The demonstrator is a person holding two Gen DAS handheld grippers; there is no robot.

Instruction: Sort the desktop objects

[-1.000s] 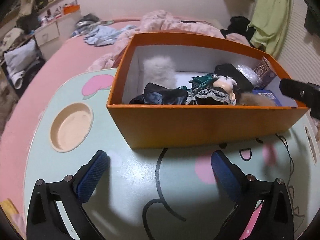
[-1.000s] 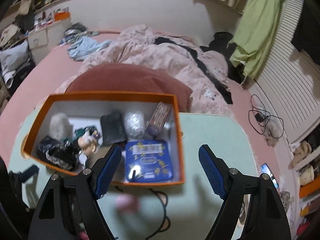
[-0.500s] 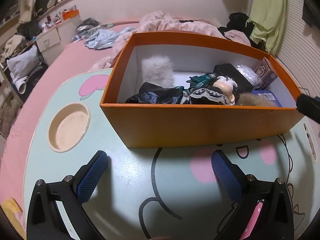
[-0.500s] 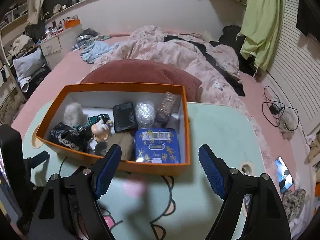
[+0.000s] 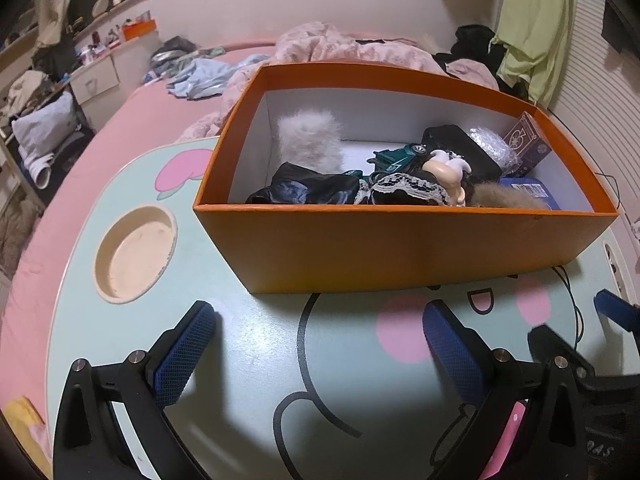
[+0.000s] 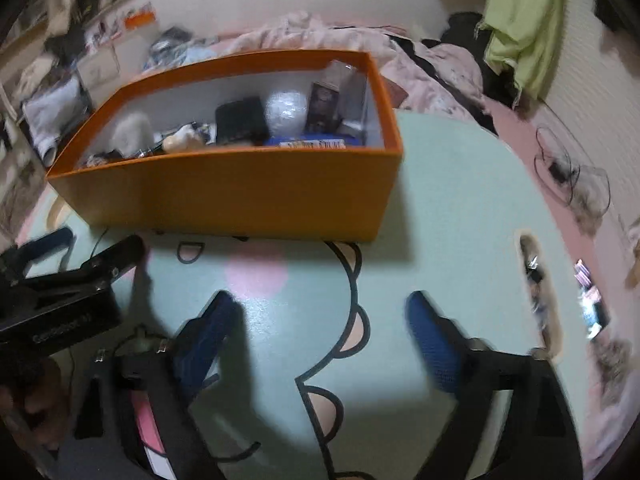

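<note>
Both grippers, left gripper (image 5: 316, 354) and right gripper (image 6: 320, 344), hover wide open and empty before the filled orange cardboard box (image 5: 400, 240) on the mint cartoon-printed tabletop (image 5: 248, 332), right jaws just opened wider; sorting appears complete

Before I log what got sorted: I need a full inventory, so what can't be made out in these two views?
- Left wrist view: the orange cardboard box's near wall hides its floor and the lower parts of the black cloth and blue tin.
- Right wrist view: motion blur smears everything; the pale figurine is shapeless.
- Left wrist view: the right gripper is cut off by the edge.
</note>
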